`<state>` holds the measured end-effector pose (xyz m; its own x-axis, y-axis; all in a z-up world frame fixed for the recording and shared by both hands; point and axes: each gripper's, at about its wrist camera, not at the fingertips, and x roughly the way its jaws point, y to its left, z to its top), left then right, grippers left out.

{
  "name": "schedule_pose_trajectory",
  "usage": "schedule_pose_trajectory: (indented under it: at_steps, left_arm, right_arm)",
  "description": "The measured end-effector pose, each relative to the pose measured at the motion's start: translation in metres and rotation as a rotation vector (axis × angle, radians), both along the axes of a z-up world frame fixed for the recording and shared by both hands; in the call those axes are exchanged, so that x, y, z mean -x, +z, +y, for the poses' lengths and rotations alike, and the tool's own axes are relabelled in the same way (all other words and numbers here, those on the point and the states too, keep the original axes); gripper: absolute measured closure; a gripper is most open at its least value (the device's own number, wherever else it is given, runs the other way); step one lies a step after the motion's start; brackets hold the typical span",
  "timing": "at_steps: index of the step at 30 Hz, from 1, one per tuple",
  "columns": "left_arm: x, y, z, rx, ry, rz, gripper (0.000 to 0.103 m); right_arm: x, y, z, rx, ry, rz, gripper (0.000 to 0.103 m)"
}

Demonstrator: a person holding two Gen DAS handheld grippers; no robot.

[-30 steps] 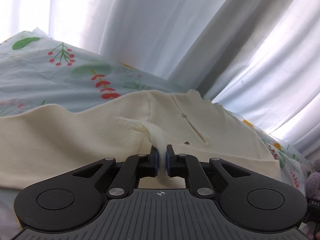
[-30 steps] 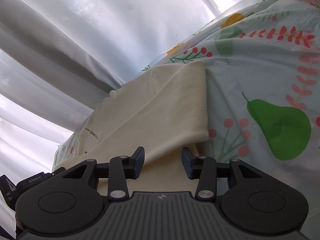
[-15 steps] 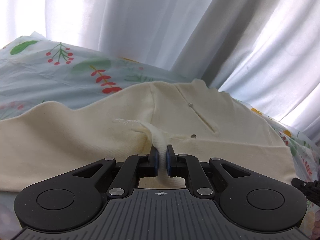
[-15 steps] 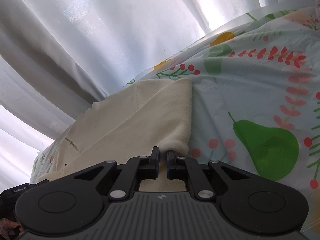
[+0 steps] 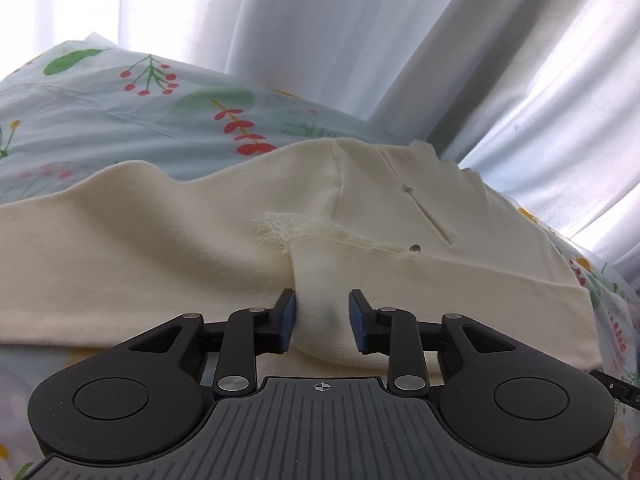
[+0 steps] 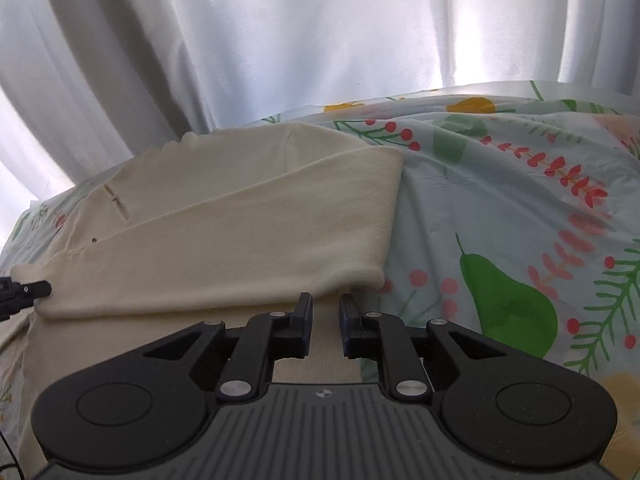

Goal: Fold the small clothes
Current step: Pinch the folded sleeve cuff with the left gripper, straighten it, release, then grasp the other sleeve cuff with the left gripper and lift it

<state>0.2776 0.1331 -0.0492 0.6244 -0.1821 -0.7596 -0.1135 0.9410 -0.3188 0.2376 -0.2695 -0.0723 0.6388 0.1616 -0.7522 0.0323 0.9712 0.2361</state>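
Note:
A cream small garment (image 5: 168,264) lies on the floral cloth, with a folded-over flap and a frayed label. My left gripper (image 5: 321,314) is open, its jaws either side of a raised fold of the cream cloth, which slackens between them. In the right wrist view the same garment (image 6: 224,232) lies with its top layer folded over. My right gripper (image 6: 322,320) is open a little at the folded edge, with cream cloth between and below its jaws. The left gripper's fingertip (image 6: 28,290) shows at the garment's left corner.
A pale blue floral tablecloth (image 6: 500,208) with a green pear print covers the surface. White curtains (image 5: 360,40) hang close behind the far edge. The cloth's far edge (image 5: 92,40) lies near the curtain.
My left gripper was shut on the cream fold and has opened, letting it go. My right gripper shut on the folded edge half a second ago and has now opened slightly.

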Motion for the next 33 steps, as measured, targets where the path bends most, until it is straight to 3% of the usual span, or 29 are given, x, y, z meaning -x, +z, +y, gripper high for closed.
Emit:
schedule_pose_trajectory:
  at_steps: [5, 11, 13, 15, 16, 17, 18, 19, 20, 26, 28, 30, 33]
  left_arm:
    - [0.0, -0.004, -0.006, -0.007, -0.018, 0.002, 0.063]
    - [-0.007, -0.012, -0.006, -0.007, 0.029, 0.011, 0.071]
    - [-0.004, -0.011, 0.0, 0.032, 0.049, 0.017, 0.065]
    - [0.003, -0.008, 0.007, 0.082, 0.063, 0.012, 0.045]
    - [0.01, -0.006, 0.013, 0.106, 0.077, 0.003, 0.042]
    - [0.018, -0.003, 0.02, 0.128, 0.101, -0.012, 0.032]
    - [0.026, -0.001, 0.028, 0.146, 0.134, -0.026, 0.017]
    - [0.036, 0.001, 0.04, 0.164, 0.185, -0.035, 0.012]
    - [0.046, 0.003, 0.053, 0.182, 0.242, -0.043, 0.009]
    - [0.113, -0.008, 0.149, 0.327, 0.645, -0.084, 0.009]
    - [0.131, -0.015, 0.175, 0.371, 0.745, -0.099, 0.011]
    - [0.146, -0.024, 0.196, 0.452, 0.816, -0.155, 0.024]
    - [0.159, -0.03, 0.221, 0.54, 0.92, -0.202, 0.026]
  right_arm:
    - [0.004, 0.016, 0.033, 0.083, 0.136, -0.114, 0.089]
    - [-0.015, -0.011, 0.061, 0.198, 0.182, -0.107, 0.089]
    - [-0.015, -0.012, 0.063, 0.225, 0.191, -0.127, 0.089]
    - [-0.016, -0.011, 0.062, 0.215, 0.182, -0.123, 0.088]
    - [-0.016, -0.009, 0.062, 0.216, 0.182, -0.121, 0.086]
    - [-0.015, -0.008, 0.062, 0.22, 0.18, -0.12, 0.079]
    - [-0.012, -0.006, 0.06, 0.217, 0.179, -0.123, 0.072]
    - [-0.008, -0.005, 0.06, 0.205, 0.18, -0.127, 0.052]
    - [-0.002, -0.003, 0.059, 0.187, 0.181, -0.138, 0.041]
    - [0.033, 0.006, 0.049, 0.062, 0.158, -0.182, 0.041]
    - [0.037, 0.006, 0.044, 0.008, 0.138, -0.179, 0.041]
    - [0.04, 0.008, 0.042, -0.008, 0.117, -0.186, 0.041]
    - [0.041, 0.011, 0.042, -0.041, 0.125, -0.189, 0.041]
